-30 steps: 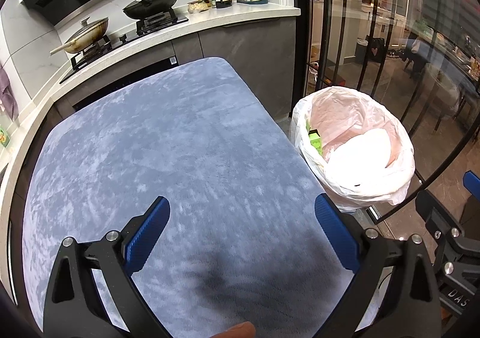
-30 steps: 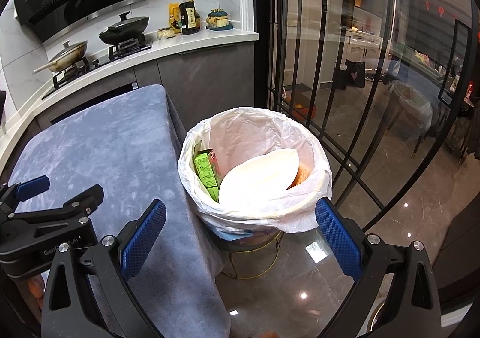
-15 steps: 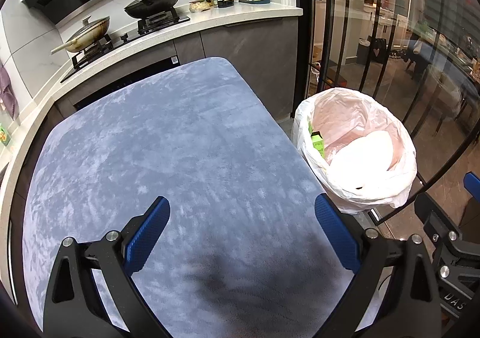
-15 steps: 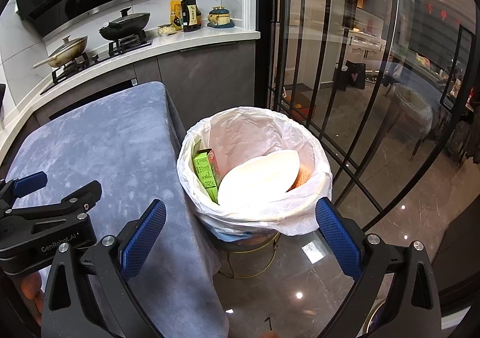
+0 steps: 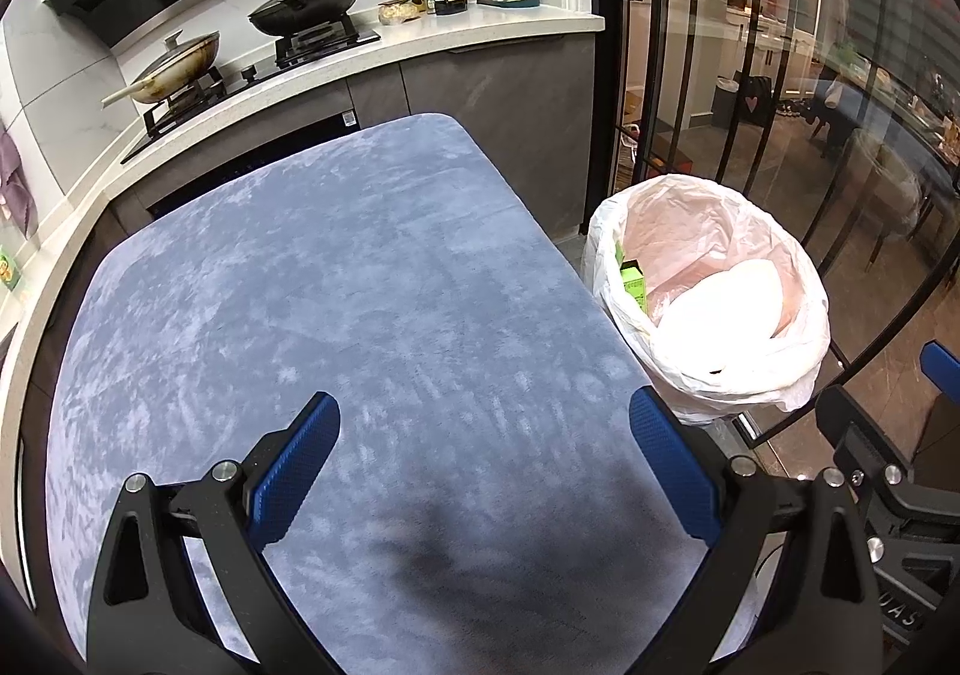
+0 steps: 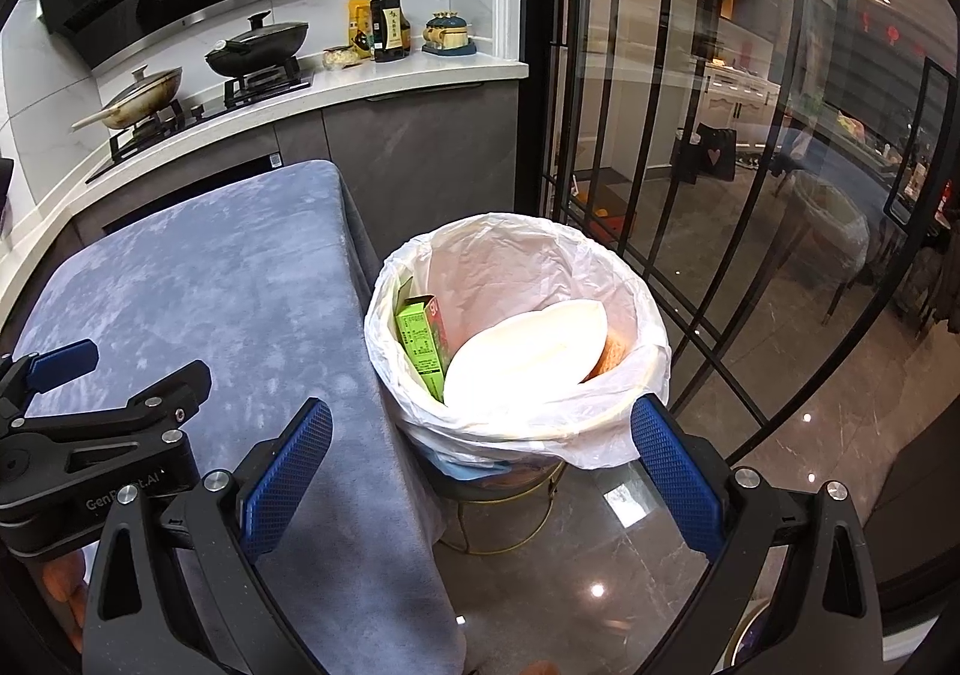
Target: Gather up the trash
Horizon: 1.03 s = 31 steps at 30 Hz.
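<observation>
A trash bin lined with a white bag [image 6: 636, 279] [image 5: 798, 267] stands on the floor just right of the table. Inside it lie a white foam plate [image 6: 528, 357] [image 5: 720, 309] and a green carton [image 6: 420, 333] [image 5: 633, 279]. My right gripper [image 6: 480, 453] is open, held above the bin's near rim and the table's right edge, with nothing between its fingers. My left gripper [image 5: 483, 453] is open over the blue-grey table cloth [image 5: 330, 285], holding nothing. The left gripper also shows at the left of the right wrist view [image 6: 108, 375].
A kitchen counter [image 5: 420, 45] with two pans on a stove, bottles and jars runs behind the table. Black-framed glass doors [image 6: 690, 135] stand right behind the bin. The glossy floor [image 6: 780, 465] lies to the right. A hand shows at the lower left [image 6: 60, 585].
Both grippers have drawn back and risen slightly, so the bin sits a little farther off in both views. Both stay open and hold nothing.
</observation>
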{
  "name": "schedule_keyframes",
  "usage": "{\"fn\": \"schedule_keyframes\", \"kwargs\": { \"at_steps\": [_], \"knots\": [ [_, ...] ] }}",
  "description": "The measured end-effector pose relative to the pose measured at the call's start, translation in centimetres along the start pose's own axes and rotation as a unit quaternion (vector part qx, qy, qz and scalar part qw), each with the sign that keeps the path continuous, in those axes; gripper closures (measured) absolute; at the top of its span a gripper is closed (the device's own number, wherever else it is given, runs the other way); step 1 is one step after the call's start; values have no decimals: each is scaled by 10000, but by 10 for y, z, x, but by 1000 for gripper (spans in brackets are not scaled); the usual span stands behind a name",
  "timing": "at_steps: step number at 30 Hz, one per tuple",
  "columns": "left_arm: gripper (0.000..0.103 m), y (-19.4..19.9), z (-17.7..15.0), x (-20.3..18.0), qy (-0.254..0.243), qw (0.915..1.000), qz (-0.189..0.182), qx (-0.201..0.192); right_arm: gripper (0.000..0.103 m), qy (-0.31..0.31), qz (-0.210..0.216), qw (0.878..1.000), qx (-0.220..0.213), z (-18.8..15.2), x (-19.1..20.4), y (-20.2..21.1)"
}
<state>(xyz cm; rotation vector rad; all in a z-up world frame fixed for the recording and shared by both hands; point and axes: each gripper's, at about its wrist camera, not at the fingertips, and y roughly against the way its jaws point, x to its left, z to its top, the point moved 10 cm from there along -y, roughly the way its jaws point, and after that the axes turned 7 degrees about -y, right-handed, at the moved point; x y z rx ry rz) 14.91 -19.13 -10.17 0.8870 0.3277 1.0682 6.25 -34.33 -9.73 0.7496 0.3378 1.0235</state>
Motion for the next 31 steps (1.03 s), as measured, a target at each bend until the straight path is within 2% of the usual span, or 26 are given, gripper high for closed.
{"fn": "schedule_keyframes", "kwargs": {
  "at_steps": [31],
  "knots": [
    [10, -1, -2, -5, -46, 10000, -83, 15, 7, 51, -68, 10000, -13, 4, -3, 0]
  ]
}}
